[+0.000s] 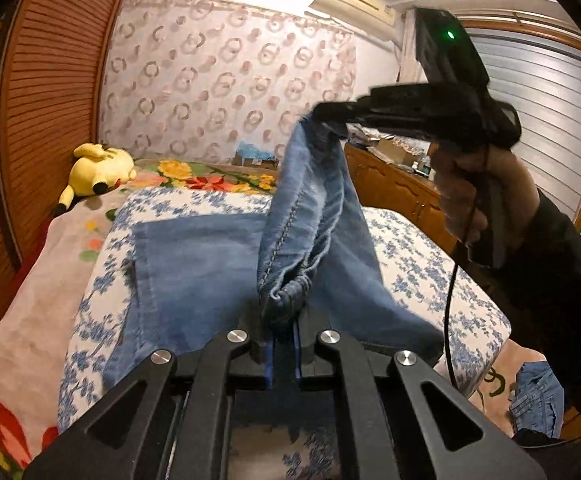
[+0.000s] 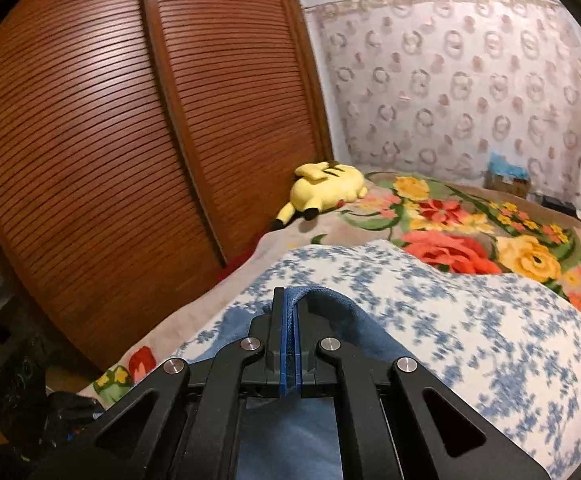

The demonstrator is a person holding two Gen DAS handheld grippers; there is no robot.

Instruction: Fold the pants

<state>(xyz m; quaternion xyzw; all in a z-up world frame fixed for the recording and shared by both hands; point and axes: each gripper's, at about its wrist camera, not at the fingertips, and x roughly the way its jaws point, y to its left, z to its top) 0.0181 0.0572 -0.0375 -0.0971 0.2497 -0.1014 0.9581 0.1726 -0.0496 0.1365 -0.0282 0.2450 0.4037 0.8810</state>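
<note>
Jeans pinched in left tongs and right tongs

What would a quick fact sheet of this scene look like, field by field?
Garment: blue jeans, partly flat, one end lifted
Surface: blue-flowered sheet on a bed
Left gripper: shut on a bunched jeans edge
Right gripper: shut on the jeans, raised higher above the bed
Nearby: yellow plush toy on the floral blanket
Background: slatted wooden doors
</note>
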